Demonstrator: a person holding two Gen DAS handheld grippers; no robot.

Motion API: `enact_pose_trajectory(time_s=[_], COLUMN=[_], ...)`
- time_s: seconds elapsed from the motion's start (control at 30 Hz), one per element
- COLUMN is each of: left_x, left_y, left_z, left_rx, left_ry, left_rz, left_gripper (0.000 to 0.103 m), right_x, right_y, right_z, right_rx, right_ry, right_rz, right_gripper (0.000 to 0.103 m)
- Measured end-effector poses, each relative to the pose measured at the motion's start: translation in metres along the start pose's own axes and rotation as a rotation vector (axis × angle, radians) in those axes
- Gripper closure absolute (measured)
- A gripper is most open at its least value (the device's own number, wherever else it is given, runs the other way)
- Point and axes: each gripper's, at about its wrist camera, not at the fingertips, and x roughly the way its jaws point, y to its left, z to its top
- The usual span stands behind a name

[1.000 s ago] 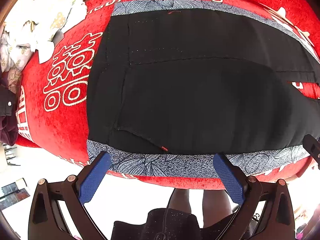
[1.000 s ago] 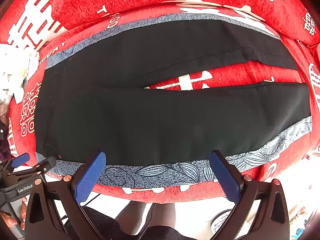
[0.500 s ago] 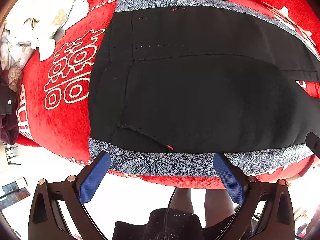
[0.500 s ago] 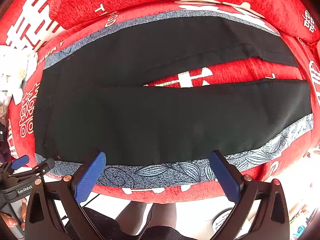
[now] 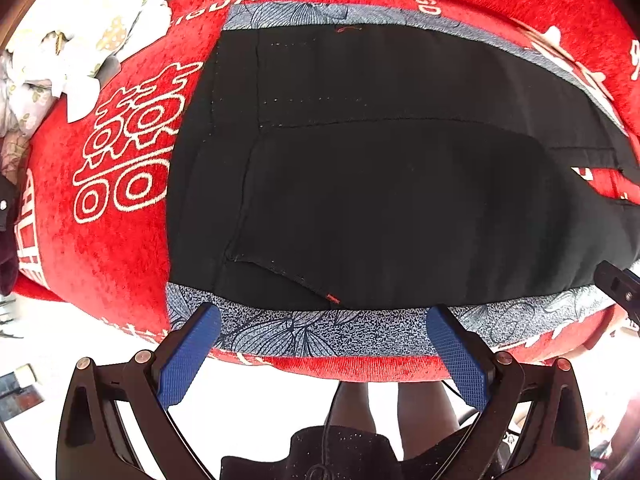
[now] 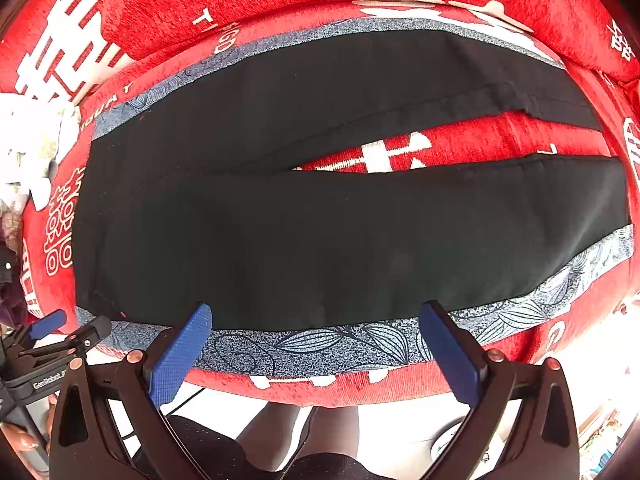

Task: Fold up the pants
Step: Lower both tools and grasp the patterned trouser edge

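Red printed sofa [image 5: 112, 248] holds flat black pants [image 6: 320, 240]; left gripper [image 5: 320, 340] and right gripper [image 6: 316, 336] hover wide open, empty.

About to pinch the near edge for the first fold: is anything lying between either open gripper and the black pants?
Nothing visible. Only bare patterned mat lies between the left gripper, the right gripper and the black pants.

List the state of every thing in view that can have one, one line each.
black pants: spread flat, unfolded, legs parted in a V with red showing between.
blue-gray leaf-print cloth: lying flat under the pants.
red sofa cover: under both of them.
white floral fabric: crumpled in a heap.
left gripper: open, holding nothing.
right gripper: open, holding nothing.
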Motion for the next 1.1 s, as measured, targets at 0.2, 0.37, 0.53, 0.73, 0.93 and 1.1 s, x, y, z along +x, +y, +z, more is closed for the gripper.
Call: enact_pose_trajectory(time_s=[0.2, 0.37, 0.53, 0.73, 0.93, 1.1], left_x=[-0.004, -0.010, -0.007, 0.034, 0.069, 0.066], left_y=[0.011, 0.036, 0.077, 0.117, 0.111, 0.102], left_z=[-0.011, -0.019, -0.035, -0.067, -0.076, -0.055], left_rx=[-0.001, -0.033, -0.115, -0.250, -0.348, -0.373], left_ry=[-0.016, -0.042, -0.058, 0.031, 0.074, 0.021], left_rz=[-0.056, -0.133, -0.226, -0.386, -0.529, -0.596], left_gripper=[0.000, 0.000, 0.000, 0.000, 0.000, 0.000], right_x=[0.000, -0.002, 0.007, 0.042, 0.079, 0.090], right_y=[-0.001, -0.003, -0.025, -0.057, -0.079, -0.090], right_z=[-0.001, -0.003, -0.015, -0.048, -0.078, -0.074], right_rx=[0.009, 0.031, 0.148, 0.282, 0.414, 0.477], right_ry=[0.005, 0.006, 0.038, 0.165, 0.237, 0.175], right_rz=[0.003, 0.074, 0.375, 0.604, 0.710, 0.792], right_gripper=[0.000, 0.000, 0.000, 0.020, 0.025, 0.025])
